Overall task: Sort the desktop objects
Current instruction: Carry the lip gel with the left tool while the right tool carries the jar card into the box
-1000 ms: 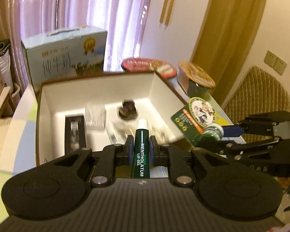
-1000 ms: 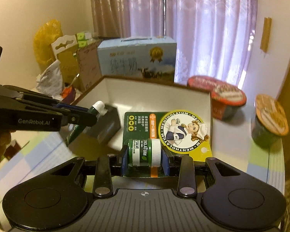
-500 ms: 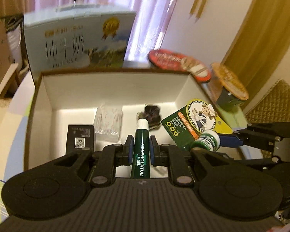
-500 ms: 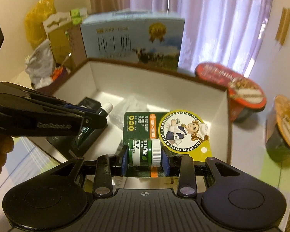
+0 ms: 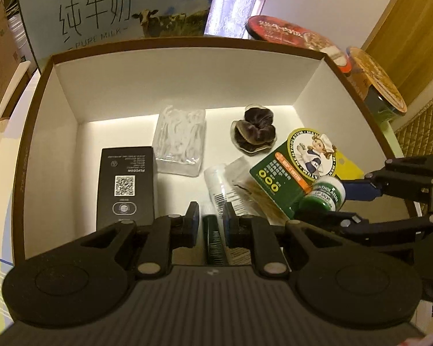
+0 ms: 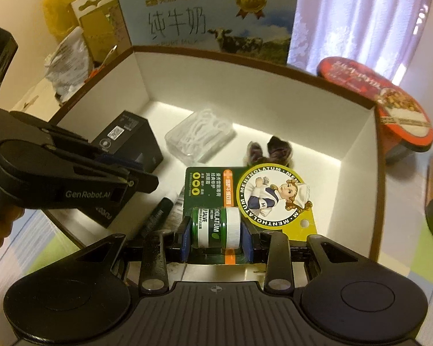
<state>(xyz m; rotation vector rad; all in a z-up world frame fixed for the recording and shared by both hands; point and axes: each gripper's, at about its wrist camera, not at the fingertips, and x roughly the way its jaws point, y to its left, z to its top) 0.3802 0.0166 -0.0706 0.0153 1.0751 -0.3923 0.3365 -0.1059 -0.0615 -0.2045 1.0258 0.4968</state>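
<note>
both tools work over the open white-lined cardboard box (image 5: 170, 66) on the bench. the left tool (image 5: 210, 216) is released, its pads apart on either side of the dark green lip gel tube (image 5: 213, 242), which lies blurred between them without visible contact. the right tool (image 6: 215, 232) is clenched on the small green lip salve jar with white cap (image 6: 216, 227), carded on green-and-yellow backing (image 6: 251, 190), held above the box's right half. inside the box lie a black rectangular carton (image 5: 127, 187), a clear packet of white floss picks (image 5: 180, 141) and a dark brown scrunchie (image 5: 255, 129).
</note>
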